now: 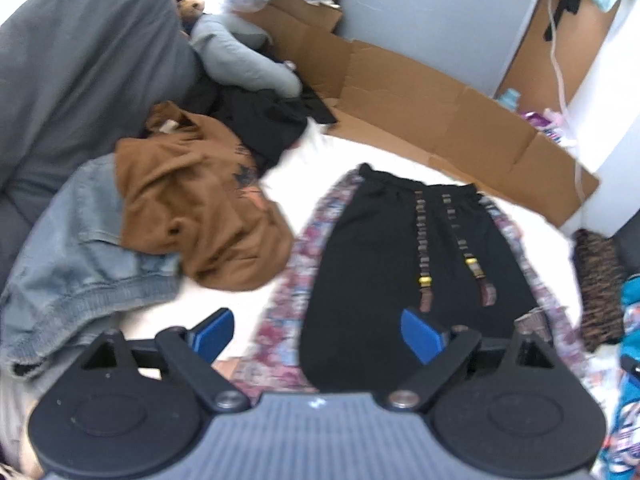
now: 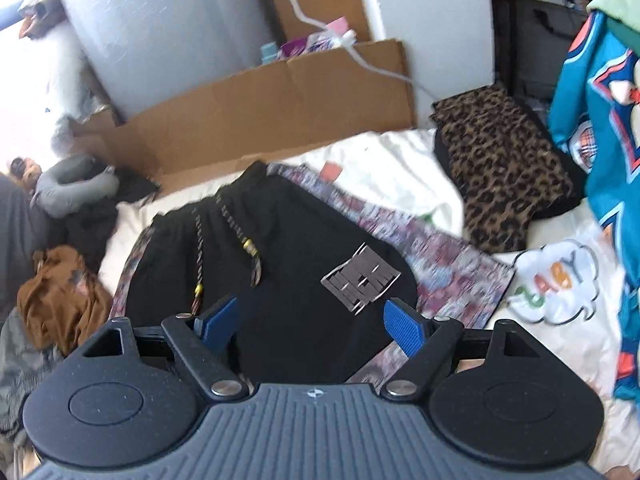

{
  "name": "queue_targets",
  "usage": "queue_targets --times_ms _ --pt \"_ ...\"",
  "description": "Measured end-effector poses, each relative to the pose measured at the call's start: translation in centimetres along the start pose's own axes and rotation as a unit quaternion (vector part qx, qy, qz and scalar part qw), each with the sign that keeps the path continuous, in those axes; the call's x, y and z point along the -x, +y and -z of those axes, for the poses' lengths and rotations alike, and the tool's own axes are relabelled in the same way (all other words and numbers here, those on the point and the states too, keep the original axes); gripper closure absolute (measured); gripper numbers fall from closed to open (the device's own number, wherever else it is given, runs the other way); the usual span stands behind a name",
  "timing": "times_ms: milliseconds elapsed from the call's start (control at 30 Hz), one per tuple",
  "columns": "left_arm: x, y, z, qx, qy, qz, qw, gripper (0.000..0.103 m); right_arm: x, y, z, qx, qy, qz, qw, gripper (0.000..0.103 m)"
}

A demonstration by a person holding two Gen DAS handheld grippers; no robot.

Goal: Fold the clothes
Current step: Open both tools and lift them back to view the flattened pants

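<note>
A white bed sheet (image 1: 360, 160) covers the whole work surface, and flattened cardboard (image 1: 420, 112) stands along its far edge against a grey wall. On the left a big grey cushion (image 1: 80, 60) leans over a heap of clothes: a denim garment (image 1: 72, 248), a brown top (image 1: 192, 208) lying partly on it, and a black garment (image 1: 256, 124) behind them.

The black shorts (image 1: 384, 248) lie spread flat in the middle of the sheet, waistband at the far end, with a patterned stripe down each side and 2 beaded drawstrings (image 1: 448, 248) running down the front. A grey patch (image 2: 360, 278) sits on one leg.

To the right, a leopard-print cloth (image 2: 504, 172) lies folded on the sheet, and a teal jersey (image 2: 596, 120) hangs beside it.

The left gripper (image 1: 320, 330) hovers over the near end of the shorts, its blue pads wide apart and holding nothing. The right gripper (image 2: 312, 326) hangs likewise over the near part of the shorts, spread wide and empty.
</note>
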State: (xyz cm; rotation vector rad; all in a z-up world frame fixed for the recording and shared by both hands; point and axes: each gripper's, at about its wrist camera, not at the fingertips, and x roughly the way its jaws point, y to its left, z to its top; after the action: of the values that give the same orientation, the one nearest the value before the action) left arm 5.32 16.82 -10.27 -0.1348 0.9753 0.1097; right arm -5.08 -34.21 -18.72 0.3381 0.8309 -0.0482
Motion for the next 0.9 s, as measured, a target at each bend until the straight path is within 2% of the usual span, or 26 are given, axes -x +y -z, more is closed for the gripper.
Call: queue_targets --times_ms 200,333,467,533,667,900 --pt "-1.7 2.6 1.9 0.012 0.022 -0.01 0.9996 0.014 -1.3 0.6 3.3 0.035 0.027 -0.01 0.999 0.029" --pt "-3.4 3.8 3.6 0.011 0.048 -0.016 0.9987 0.029 -2.1 0.8 5.0 0.053 0.046 -0.019 0.997 0.039" --pt "-5.1 4.2 5.2 0.008 0.066 -0.013 0.9977 0.032 -3.0 1.5 6.7 0.077 0.075 -0.033 0.994 0.052" --pt "-6.1 4.5 6.0 0.005 0.076 -0.01 0.997 0.037 -3.4 1.9 7.3 0.089 0.086 -0.037 0.992 0.052" --pt "-8.0 5.1 7.2 0.008 0.093 -0.003 0.9956 0.039 -4.3 2.6 8.3 0.089 0.107 -0.045 0.989 0.056" --pt "-11.1 6.5 8.5 0.018 0.118 -0.002 0.9929 0.039 -6.9 3.9 11.4 0.032 0.147 -0.048 0.987 0.055"
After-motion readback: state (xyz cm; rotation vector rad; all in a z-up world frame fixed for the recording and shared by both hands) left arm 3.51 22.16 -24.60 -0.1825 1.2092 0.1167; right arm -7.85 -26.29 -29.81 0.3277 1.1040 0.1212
